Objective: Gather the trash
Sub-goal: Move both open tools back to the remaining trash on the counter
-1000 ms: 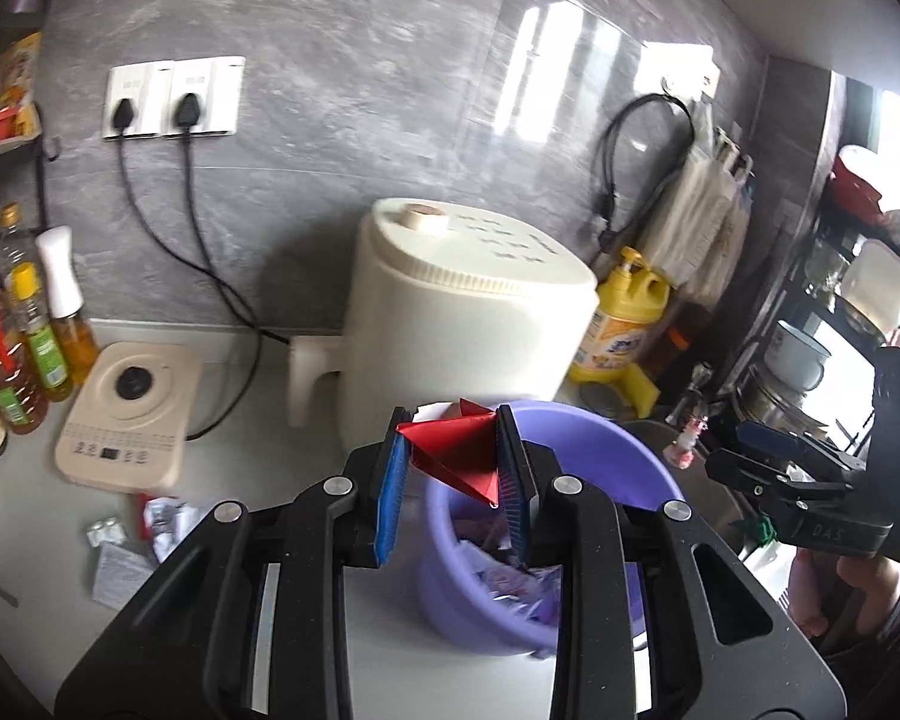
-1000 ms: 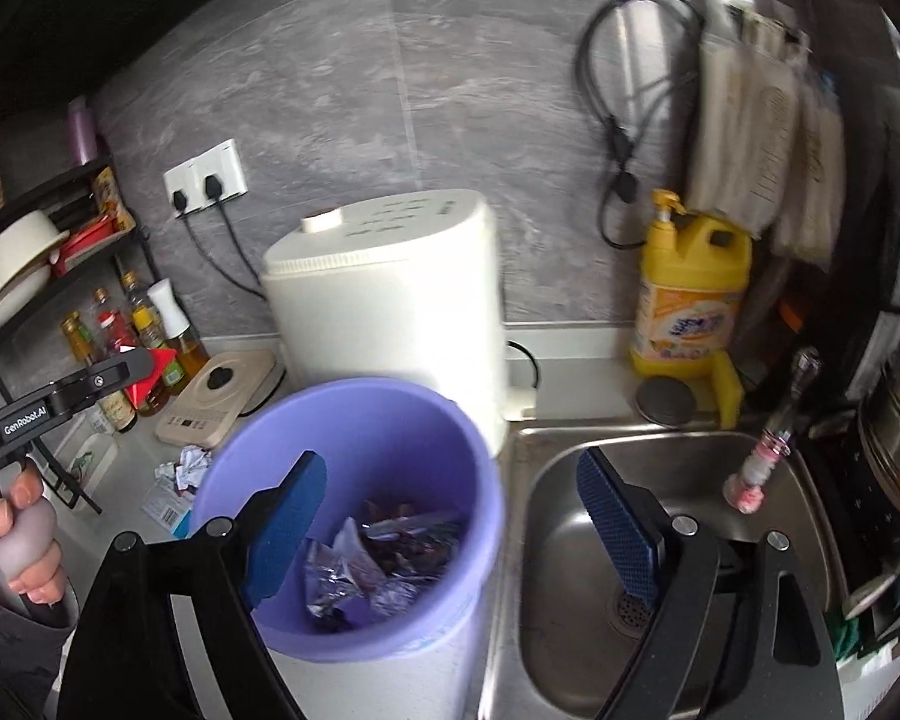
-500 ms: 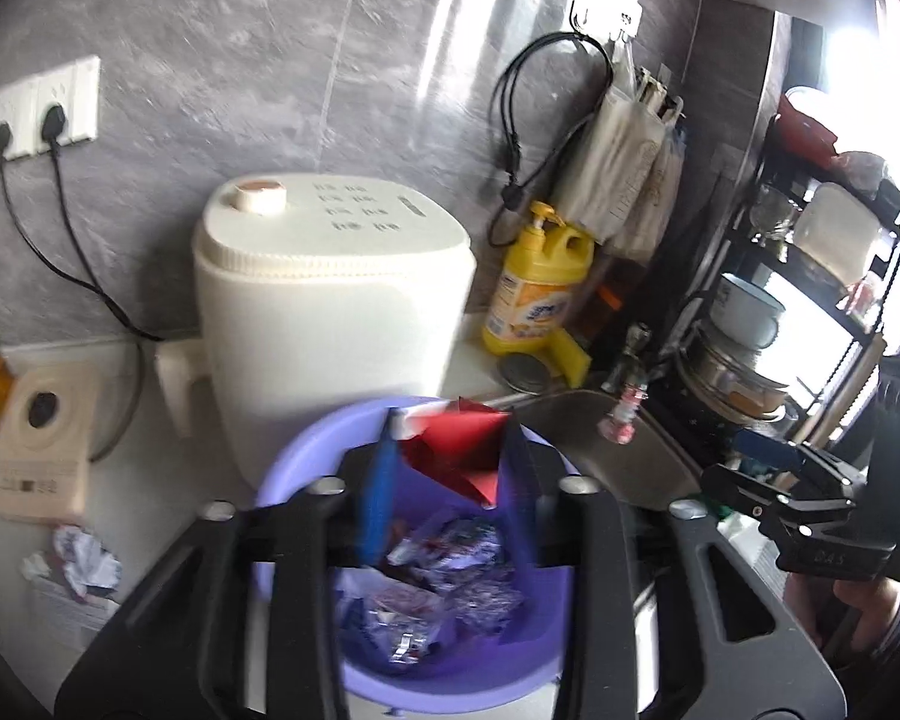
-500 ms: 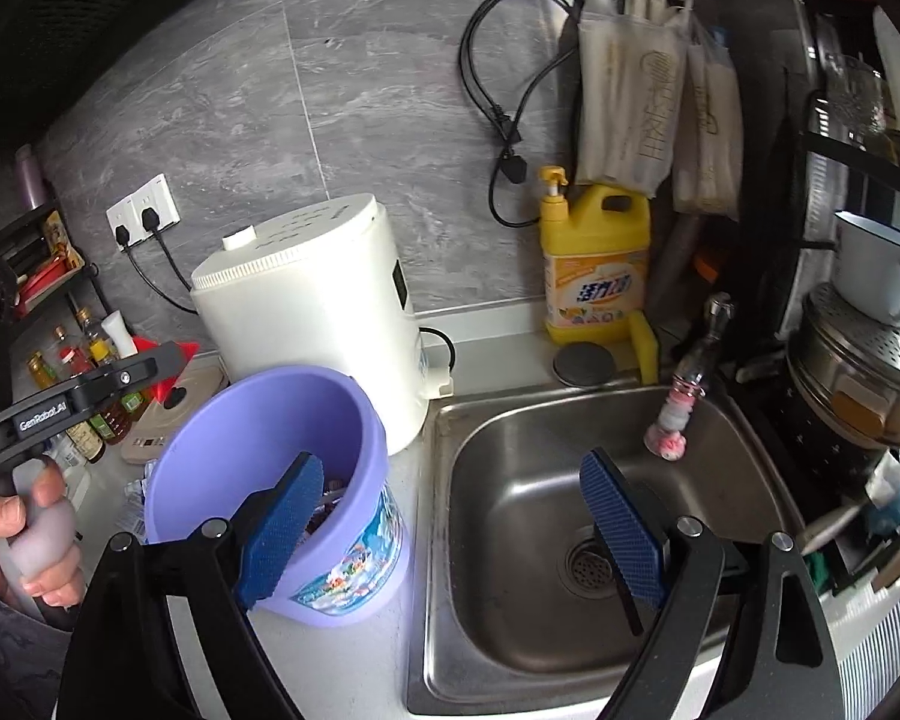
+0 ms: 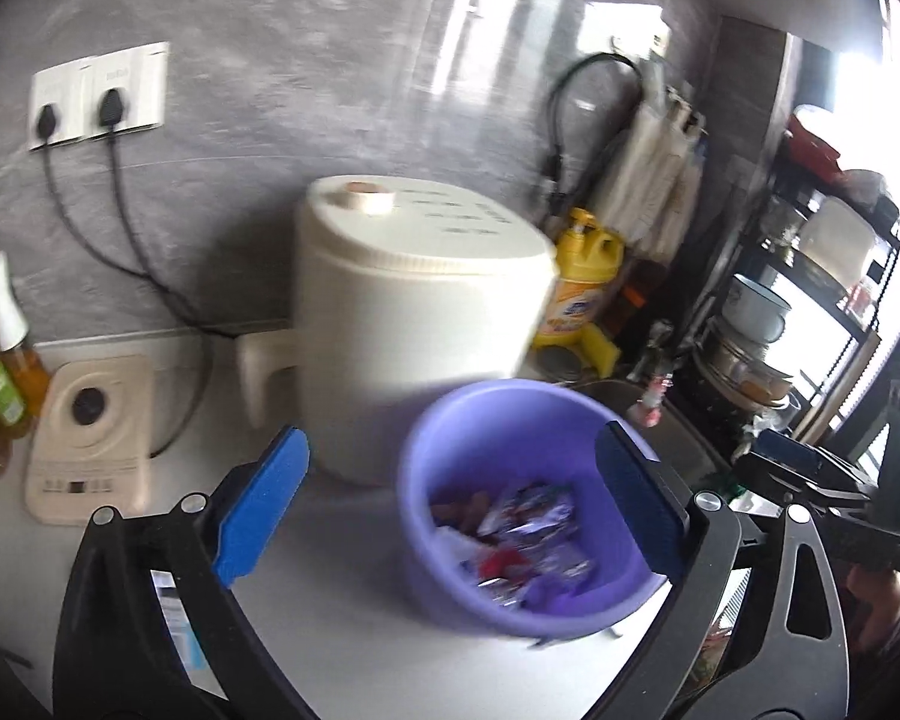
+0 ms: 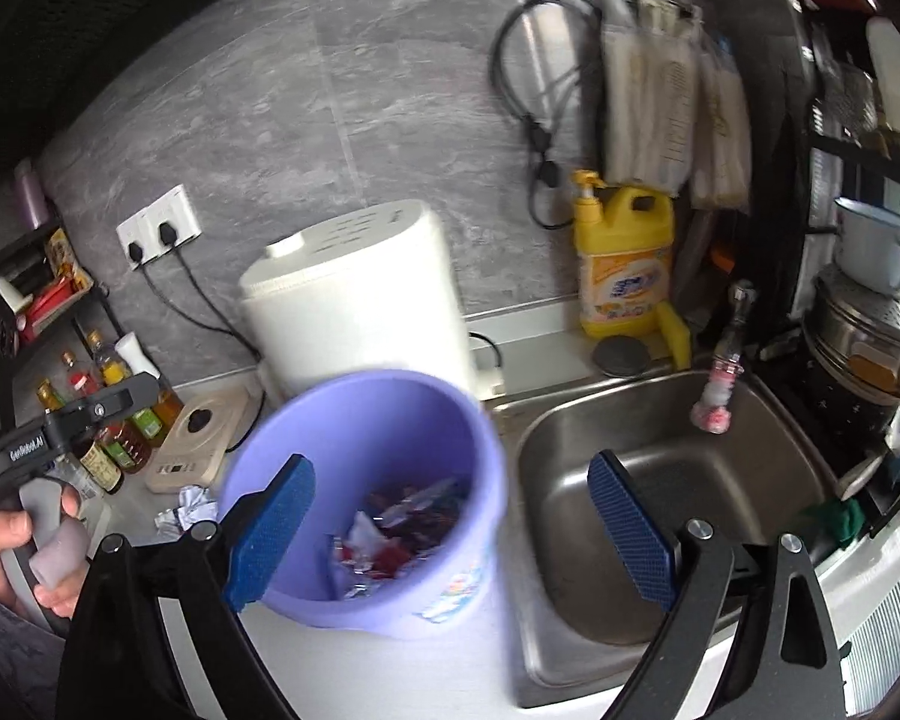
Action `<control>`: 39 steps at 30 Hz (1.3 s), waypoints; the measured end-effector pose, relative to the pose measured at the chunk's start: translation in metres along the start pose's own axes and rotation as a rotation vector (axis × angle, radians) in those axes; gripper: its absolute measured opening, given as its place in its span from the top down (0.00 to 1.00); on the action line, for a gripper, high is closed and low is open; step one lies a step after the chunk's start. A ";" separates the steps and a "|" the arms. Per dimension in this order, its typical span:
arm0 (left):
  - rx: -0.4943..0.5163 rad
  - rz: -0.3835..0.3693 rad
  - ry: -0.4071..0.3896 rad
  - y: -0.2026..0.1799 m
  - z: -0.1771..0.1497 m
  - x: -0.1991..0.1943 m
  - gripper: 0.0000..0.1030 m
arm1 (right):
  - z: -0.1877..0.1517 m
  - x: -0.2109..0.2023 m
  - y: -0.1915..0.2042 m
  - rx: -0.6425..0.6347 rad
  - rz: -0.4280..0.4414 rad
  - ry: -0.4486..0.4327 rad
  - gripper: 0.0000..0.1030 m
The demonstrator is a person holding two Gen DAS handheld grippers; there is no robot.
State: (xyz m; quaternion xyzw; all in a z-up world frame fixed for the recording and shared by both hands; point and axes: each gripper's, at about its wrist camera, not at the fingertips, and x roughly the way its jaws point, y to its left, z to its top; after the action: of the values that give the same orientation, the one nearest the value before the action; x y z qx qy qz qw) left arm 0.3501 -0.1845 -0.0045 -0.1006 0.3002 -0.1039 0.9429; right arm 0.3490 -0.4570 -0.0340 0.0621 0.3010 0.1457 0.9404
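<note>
A: Jaws?
B: Left gripper (image 5: 450, 501) wide open, empty. Right gripper (image 6: 450, 531) likewise.
A: Trash?
B: Wrappers (image 5: 519, 540) in bucket (image 5: 450, 468), lower centre of frame, on counter (image 5: 342, 618) beside sink (image 6: 660, 480).

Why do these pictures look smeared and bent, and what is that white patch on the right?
Left wrist view: motion blur smears the bucket and cooker; window glare washes out the right edge. Right wrist view: sharper, but the fisheye lens bends the sink and wall.
</note>
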 end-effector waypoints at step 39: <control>-0.216 0.181 0.099 0.258 -0.083 -0.065 0.14 | -0.040 0.118 0.268 -0.221 0.262 0.201 0.14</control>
State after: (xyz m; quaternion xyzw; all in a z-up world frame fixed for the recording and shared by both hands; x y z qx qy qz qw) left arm 0.2847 0.0686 -0.1007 -0.1688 0.3635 0.0099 0.9161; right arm 0.3542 -0.1645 -0.0761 -0.0175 0.3649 0.3046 0.8796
